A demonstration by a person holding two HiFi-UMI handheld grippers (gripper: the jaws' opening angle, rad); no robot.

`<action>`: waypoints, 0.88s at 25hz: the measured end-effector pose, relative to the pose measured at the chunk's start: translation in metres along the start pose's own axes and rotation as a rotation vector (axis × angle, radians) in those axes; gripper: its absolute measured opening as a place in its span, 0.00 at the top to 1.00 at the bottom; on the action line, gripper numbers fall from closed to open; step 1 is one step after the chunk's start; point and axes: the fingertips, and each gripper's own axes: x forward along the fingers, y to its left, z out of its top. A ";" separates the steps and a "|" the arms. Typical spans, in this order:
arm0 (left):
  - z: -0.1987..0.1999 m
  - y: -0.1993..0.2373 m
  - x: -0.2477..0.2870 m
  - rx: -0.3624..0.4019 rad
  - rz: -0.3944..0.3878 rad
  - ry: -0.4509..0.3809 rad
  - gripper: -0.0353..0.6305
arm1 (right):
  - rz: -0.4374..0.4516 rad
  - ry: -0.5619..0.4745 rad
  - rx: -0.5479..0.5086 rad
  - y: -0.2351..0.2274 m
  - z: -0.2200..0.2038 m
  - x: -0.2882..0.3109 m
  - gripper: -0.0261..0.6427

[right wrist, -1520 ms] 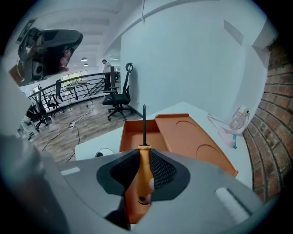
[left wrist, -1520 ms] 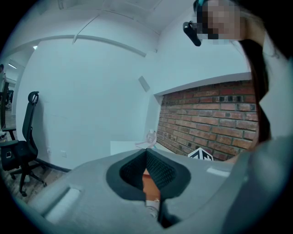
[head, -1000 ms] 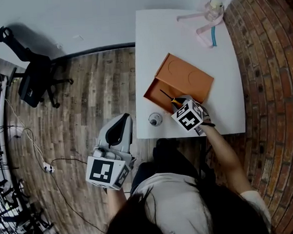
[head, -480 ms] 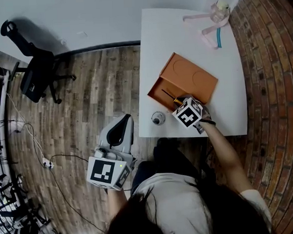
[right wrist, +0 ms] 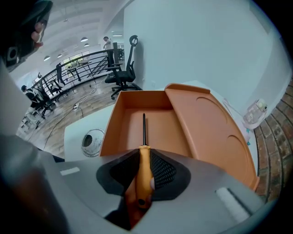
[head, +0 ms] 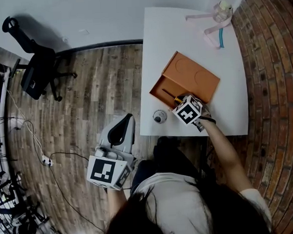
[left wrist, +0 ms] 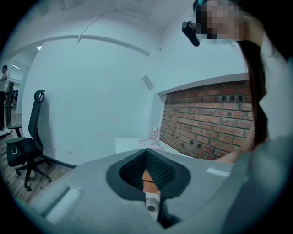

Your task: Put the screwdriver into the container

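Screwdriver (right wrist: 144, 171) clamped by the handle in the right gripper (right wrist: 144, 157), shaft pointed lengthwise over the container (right wrist: 165, 123); left gripper (left wrist: 147, 171) closed, empty.

Held screwdriver (head: 170, 95) eased farther over container (head: 192, 76).

On table (head: 191, 42), twd near edge: container (head: 193, 79), set at angle. Just L of it, by table's near edge: small round thing (head: 160, 117). At container's near side: R gripper (head: 179, 103), w/ screwdriver (head: 167, 94) handle betw. jaws, shaft out over container's L compartment; touching its floor or not, can't tell. At table's far R corner: small jar w/ ribbon (head: 218, 11). Off table, L of it & nearer: L gripper (head: 122, 124), over floor (head: 85, 93). Far L, by wall (head: 81, 19): office chair (head: 35, 71). R of table: brick wall (head: 275, 81).
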 end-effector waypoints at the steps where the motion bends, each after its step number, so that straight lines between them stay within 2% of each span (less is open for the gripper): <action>1: 0.000 0.000 0.000 0.000 -0.002 0.000 0.94 | 0.001 0.000 0.000 0.000 0.000 0.000 0.84; 11: 0.001 -0.005 -0.011 0.011 -0.012 0.002 0.94 | -0.004 -0.017 0.014 -0.001 0.001 -0.007 0.82; 22: 0.005 -0.019 -0.022 0.036 -0.034 -0.017 0.94 | -0.060 -0.082 0.036 -0.001 0.004 -0.029 0.82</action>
